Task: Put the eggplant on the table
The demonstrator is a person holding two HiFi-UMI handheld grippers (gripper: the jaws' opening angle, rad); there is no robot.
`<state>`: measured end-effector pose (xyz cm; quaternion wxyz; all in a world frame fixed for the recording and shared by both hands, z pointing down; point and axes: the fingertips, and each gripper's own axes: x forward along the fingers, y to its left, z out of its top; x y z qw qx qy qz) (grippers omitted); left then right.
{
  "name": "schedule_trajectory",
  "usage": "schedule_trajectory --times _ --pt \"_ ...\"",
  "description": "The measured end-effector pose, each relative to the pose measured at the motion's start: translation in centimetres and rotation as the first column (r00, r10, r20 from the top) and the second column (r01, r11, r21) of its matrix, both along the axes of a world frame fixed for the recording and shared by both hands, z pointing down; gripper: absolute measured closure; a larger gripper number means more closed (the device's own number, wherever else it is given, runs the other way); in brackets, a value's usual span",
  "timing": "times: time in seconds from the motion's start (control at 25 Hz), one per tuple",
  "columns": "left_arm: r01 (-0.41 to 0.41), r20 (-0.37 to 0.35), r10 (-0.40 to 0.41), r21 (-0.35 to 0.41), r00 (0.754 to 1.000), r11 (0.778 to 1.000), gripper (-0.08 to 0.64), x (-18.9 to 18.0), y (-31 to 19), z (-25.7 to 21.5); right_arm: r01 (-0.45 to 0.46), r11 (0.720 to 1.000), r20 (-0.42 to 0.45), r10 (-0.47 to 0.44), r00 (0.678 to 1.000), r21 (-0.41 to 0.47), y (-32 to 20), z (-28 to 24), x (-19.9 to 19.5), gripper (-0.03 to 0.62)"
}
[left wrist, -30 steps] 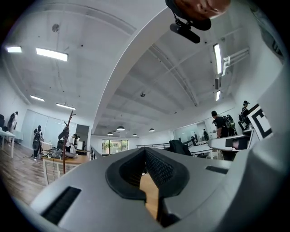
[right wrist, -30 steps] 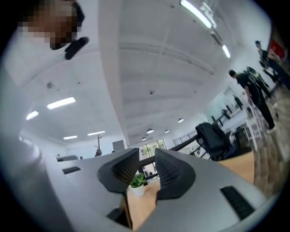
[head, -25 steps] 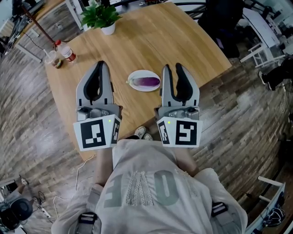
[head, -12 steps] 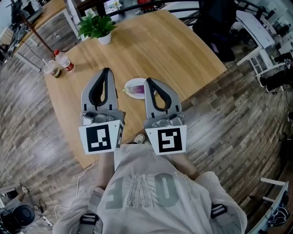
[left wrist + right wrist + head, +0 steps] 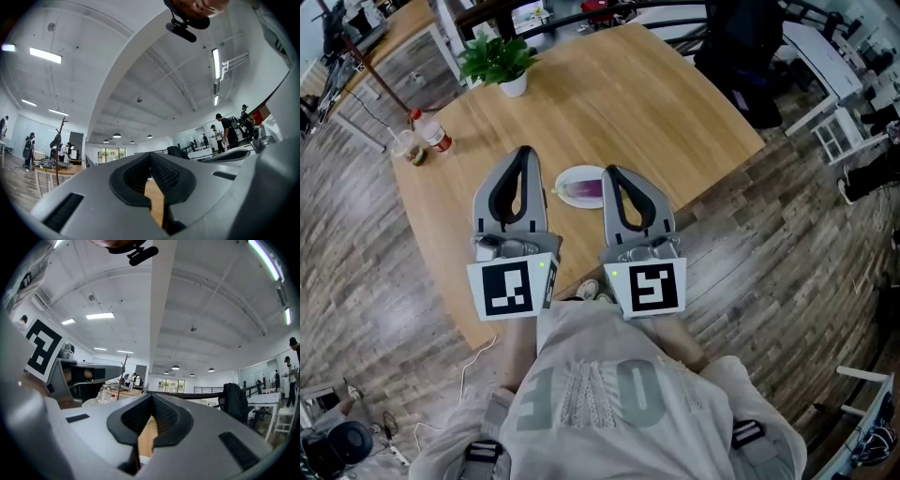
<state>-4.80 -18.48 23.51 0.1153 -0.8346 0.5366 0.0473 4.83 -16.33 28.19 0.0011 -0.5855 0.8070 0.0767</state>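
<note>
A purple eggplant [image 5: 585, 191] lies on a small white plate [image 5: 566, 179] near the front edge of the round wooden table [image 5: 619, 94]. My right gripper [image 5: 610, 172] is shut and empty. Its tips lie over the plate's right edge and hide part of the eggplant. To the left of the plate my left gripper [image 5: 523, 150] is also shut with nothing in it. In both gripper views the jaws [image 5: 150, 157] [image 5: 151, 397] meet, with only a sliver of tabletop showing behind them. Neither of those views shows the eggplant.
A potted plant [image 5: 497, 58] stands at the table's far left. A red-capped bottle [image 5: 431, 131] and a cup [image 5: 406, 145] sit at its left edge. A dark chair [image 5: 750, 56] and white furniture [image 5: 839, 127] stand to the right on the wooden floor.
The right gripper's jaws went from open to shut. It moved left until its tips overlap the plate's right side. The left gripper stayed shut and shifted slightly.
</note>
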Motion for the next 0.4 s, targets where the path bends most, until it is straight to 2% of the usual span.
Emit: schedule_trajectory --times 0.4 --pt "0.023 0.018 -0.022 -0.014 1.000 1.000 0.552 -0.6 -0.3 0.4 -0.023 0.999 0.000 0.023 1.000 -0.037 -0.4 1.4 0.6 0.575"
